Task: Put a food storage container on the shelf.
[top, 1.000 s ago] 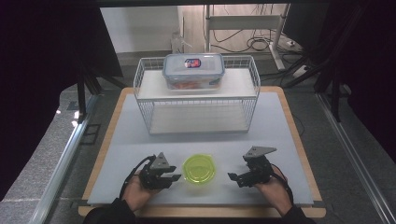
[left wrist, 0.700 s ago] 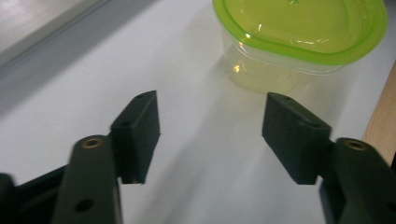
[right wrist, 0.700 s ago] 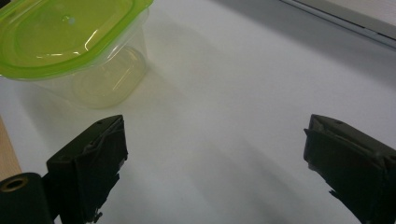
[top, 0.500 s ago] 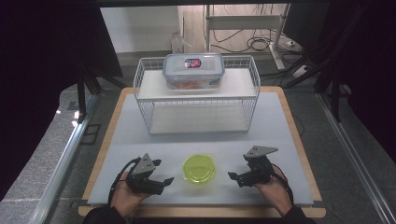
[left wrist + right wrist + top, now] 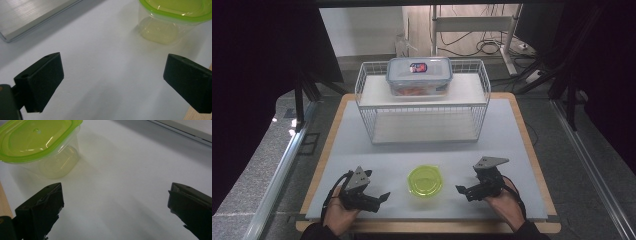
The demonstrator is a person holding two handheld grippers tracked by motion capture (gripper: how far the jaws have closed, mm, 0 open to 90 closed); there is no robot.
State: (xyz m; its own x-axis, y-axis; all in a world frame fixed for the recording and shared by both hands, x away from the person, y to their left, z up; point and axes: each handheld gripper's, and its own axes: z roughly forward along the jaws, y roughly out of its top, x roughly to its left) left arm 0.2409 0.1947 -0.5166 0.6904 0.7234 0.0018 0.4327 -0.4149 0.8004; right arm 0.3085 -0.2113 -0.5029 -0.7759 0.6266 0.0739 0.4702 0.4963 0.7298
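- Standing on the white mat near its front edge: a tub, clear, with a green lid, upright, lid on.
- Left gripper sits left of the tub, well apart from it, jaws pointing toward it. Jaws wide; they have just been opening, with nothing between them but bare mat.
- Left gripper view: tub at top right, beyond the pads, not touching either one. Pads hang above the mat.
- Right gripper sits right of the tub, near it but apart, jaws pointing toward it. Jaws wide, opened a little further just now, nothing between them.
- Right gripper view: tub at top left, ahead of the left pad, clear of it.
- Tub lies between the two grippers, closer to the right one.
- Wire rack stands at the back of the mat, well apart from the tub. On its top shelf: a clear box with a blue-grey lid, reddish contents, too small to tell what.
- Hand behind the left gripper; hand behind the right.
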